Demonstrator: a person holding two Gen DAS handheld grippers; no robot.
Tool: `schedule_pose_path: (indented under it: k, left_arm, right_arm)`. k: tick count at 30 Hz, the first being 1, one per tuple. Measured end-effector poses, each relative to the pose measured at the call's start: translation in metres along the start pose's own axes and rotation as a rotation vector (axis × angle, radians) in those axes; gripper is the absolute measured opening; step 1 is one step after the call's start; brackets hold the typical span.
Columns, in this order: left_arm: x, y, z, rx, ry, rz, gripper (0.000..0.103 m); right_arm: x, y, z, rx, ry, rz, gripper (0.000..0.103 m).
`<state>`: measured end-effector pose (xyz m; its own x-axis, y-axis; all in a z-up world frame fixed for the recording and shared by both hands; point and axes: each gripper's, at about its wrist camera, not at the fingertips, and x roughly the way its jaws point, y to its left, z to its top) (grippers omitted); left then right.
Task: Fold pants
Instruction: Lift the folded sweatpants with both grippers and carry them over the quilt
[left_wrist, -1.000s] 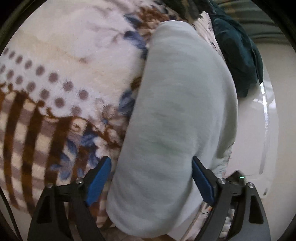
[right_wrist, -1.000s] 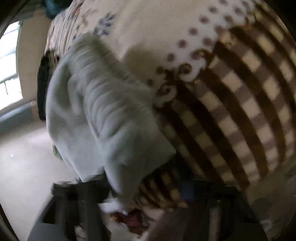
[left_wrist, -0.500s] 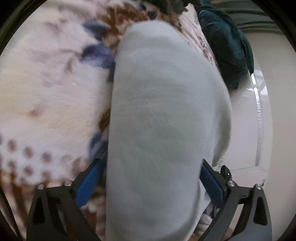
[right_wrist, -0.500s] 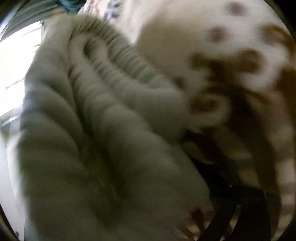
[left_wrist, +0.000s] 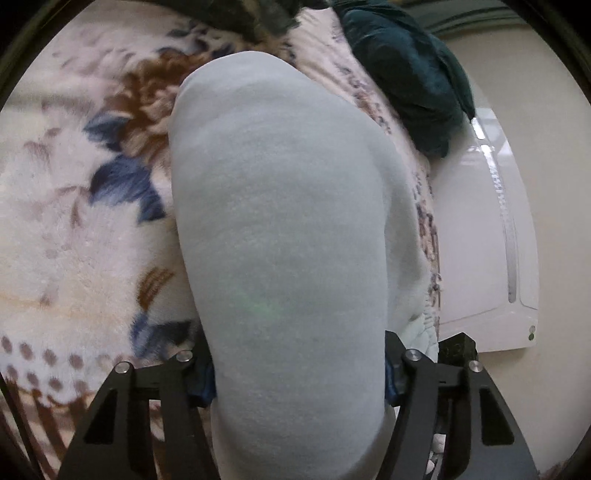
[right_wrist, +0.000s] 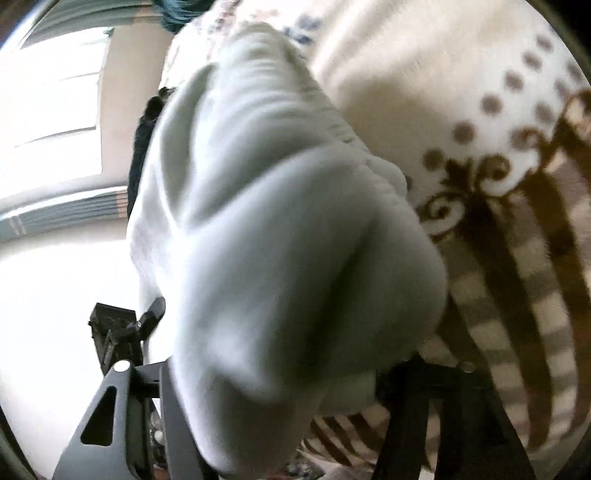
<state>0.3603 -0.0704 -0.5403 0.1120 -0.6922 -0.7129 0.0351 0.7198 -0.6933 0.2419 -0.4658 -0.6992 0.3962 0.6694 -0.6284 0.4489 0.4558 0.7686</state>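
Note:
The pale grey-blue pants (left_wrist: 288, 236) lie on a patterned fleece blanket (left_wrist: 74, 229) and fill the middle of the left wrist view. My left gripper (left_wrist: 295, 373) has its jaws pressed against both sides of the thick fabric, the blue pads mostly buried in it. In the right wrist view the pants (right_wrist: 280, 258) bulge up close with the ribbed waistband (right_wrist: 280, 92) at the far end. My right gripper (right_wrist: 273, 387) is shut on a bunched part of the pants; its fingertips are hidden by cloth.
A dark teal garment (left_wrist: 406, 85) lies at the blanket's far right edge. A white appliance (left_wrist: 480, 240) stands to the right below the bed edge. The striped brown blanket (right_wrist: 517, 277) spreads right of the pants. A bright window (right_wrist: 51, 110) is at left.
Both grippers moved forward onto the pants and closed. The left jaws, open around the fabric before, now squeeze it. The right gripper's view went from a wider look to cloth bunched in its jaws.

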Motion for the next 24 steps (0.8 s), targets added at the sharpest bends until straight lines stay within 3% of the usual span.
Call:
schedule_pose_path:
  k: [8, 14, 20, 24]
  left_arm:
    - [-0.038, -0.044, 0.014, 0.035, -0.056, -0.054, 0.06]
    - [-0.093, -0.072, 0.063, 0.078, -0.131, -0.101, 0.06]
    - [-0.157, -0.069, 0.154, 0.131, -0.185, -0.137, 0.06]
    - [-0.193, -0.063, 0.247, 0.163, -0.199, -0.157, 0.059]
  right_arm:
    - [-0.044, 0.044, -0.014, -0.041, -0.06, 0.069, 0.052]
    - [-0.067, 0.132, -0.004, -0.17, -0.11, 0.099, 0.052]
    - [-0.043, 0.237, 0.025, -0.236, -0.18, 0.151, 0.052]
    - [0.001, 0.322, 0.056, -0.241, -0.247, 0.18, 0.052]
